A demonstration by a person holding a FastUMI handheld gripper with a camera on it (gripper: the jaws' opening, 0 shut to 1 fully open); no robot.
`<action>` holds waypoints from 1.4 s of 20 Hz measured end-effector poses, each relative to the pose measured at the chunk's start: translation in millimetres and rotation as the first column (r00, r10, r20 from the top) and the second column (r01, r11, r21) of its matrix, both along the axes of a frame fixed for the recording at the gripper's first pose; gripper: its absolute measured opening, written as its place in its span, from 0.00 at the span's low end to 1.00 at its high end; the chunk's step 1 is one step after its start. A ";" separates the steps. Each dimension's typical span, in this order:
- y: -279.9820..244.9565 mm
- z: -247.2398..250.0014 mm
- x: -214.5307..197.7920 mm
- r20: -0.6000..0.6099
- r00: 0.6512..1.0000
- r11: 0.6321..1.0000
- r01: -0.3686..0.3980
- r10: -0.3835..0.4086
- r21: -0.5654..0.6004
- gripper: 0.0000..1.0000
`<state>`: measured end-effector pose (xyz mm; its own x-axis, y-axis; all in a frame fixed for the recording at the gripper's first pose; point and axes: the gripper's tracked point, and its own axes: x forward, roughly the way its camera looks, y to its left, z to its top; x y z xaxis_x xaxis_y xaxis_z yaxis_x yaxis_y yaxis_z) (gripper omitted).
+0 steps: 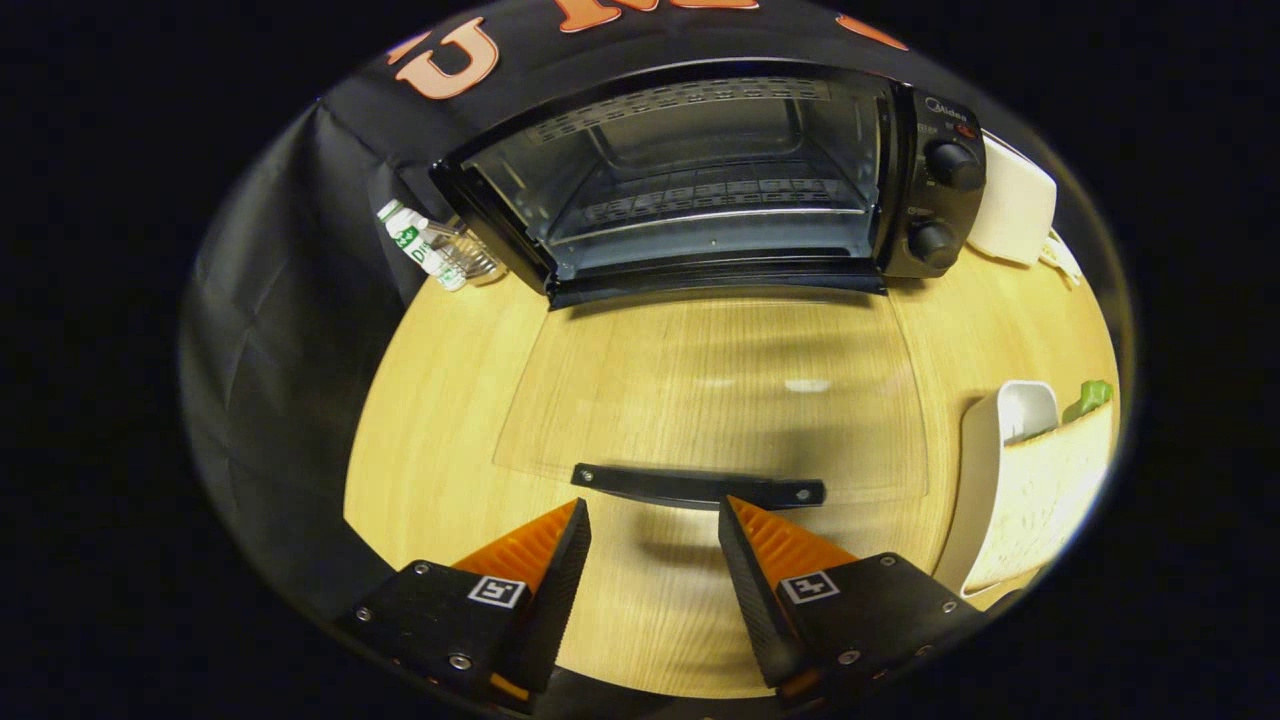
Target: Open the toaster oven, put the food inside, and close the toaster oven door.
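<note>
The toaster oven (715, 180) stands at the back of the wooden surface (450, 400), up against the booth's dark cloth wall, and its glass door (715, 385) is swung fully down so that it lies flat, reaching out from the oven's mouth toward the gripper (655, 525). Through the clear pane the wood grain shows plainly. The door's dark handle bar (700, 487) runs along the edge farthest from the oven, and it sits just ahead of the gripper's fingertips, not touching them as far as I can see. The gripper is spread wide, with bare surface showing between its two fingers and nothing held. Inside the oven the cavity is open to view, with a wire rack (705, 195) across it. On the oven's right-hand panel are two round knobs (952, 165), one above the other. To the left of the oven, near its front corner, a small plastic bottle (430, 250) with a green and white label lies tipped over. To the right of the oven, behind its control panel, a white boxy object (1018, 200) rests on the surface. Further forward, right of the lowered door, a white container (990, 450) holds the food (1060, 480), a pale flat piece with something green (1092, 396) poking up beside it.
</note>
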<state>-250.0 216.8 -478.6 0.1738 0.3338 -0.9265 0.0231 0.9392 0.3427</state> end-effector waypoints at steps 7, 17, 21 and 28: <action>-65.5 71.4 6.7 0.111 0.993 0.998 0.020 -0.026 0.056 0.93; -237.2 108.5 6.0 0.150 0.987 0.979 0.085 -0.057 -0.187 0.91; -269.0 81.0 -2.8 0.051 0.992 0.977 0.120 -0.112 -0.177 0.89; -282.4 34.4 -4.2 -0.108 0.987 0.991 0.107 -0.116 -0.078 0.85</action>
